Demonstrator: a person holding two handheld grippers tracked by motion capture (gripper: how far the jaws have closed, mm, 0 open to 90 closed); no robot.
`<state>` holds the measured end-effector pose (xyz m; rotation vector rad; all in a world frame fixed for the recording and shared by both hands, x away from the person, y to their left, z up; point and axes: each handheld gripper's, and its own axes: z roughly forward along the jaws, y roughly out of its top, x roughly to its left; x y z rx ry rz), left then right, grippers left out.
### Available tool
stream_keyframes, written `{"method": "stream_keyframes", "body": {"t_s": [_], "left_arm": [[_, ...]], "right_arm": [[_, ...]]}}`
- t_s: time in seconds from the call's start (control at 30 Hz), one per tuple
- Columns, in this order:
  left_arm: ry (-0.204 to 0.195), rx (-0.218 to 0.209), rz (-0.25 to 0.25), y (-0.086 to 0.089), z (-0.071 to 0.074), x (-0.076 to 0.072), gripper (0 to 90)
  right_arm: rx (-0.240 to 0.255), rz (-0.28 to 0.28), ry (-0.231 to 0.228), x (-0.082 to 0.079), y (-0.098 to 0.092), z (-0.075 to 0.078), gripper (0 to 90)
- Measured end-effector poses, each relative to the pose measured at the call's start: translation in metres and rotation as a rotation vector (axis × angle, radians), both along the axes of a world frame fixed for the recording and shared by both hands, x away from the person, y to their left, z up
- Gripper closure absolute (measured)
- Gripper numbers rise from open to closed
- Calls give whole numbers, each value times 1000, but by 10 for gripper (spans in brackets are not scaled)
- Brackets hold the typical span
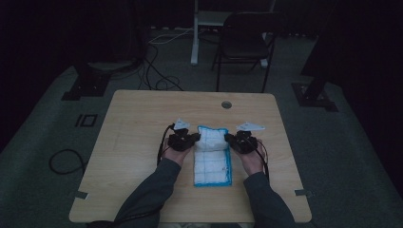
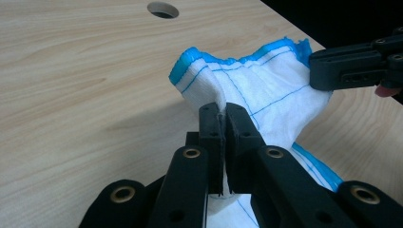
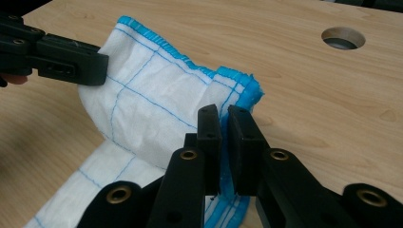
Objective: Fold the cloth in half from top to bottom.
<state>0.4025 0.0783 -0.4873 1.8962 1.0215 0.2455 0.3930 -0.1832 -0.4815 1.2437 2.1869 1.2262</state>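
Two grippers work one cloth on a pale wooden table (image 1: pixel 138 142), which is the largest thing here; it stands on a dark floor with a folding chair (image 1: pixel 244 45) beyond its far edge and a round cable hole (image 1: pixel 226 104) near the middle of that edge.

Next in size, the cloth (image 1: pixel 211 161) is white with thin blue grid lines and a bright blue hem. It lies at the table's middle, running toward the near edge. Its near part rests flat on the wood, while its far end is raised off the surface and curled back, which reads as a fold or roll being made toward the person.

Smallest are the tools. The left gripper (image 2: pixel 221 142) has its jaws pressed together on the cloth's left side edge, fabric visibly pinched between them. The right gripper (image 3: pixel 224 142) stands at the opposite side edge with its jaws nearly together and the blue hem beside them; I judge it to be clamping the cloth too, though the pinch itself is less plain. Holding both sides at once likely keeps the raised end level so the fold lands square.

No brand, label or readable writing appears on anything.
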Motion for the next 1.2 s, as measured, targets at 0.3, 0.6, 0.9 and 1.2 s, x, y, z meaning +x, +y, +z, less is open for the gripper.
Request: {"method": "stream_keyframes", "body": {"t_s": [0.3,0.6,0.9,1.2], "left_arm": [[2,-5,-6,5,-4,-10,871],[4,-12,-14,9,-5,-23,869],[11,-7,-26,8,-10,-33,866],[31,-6,-32,5,-21,-45,862]], "right_arm": [[6,13,-12,-12,2,-1,847],[18,25,-19,-26,3,-4,846],[28,21,-11,-34,1,-10,844],[21,17,17,-47,-1,-24,842]]}}
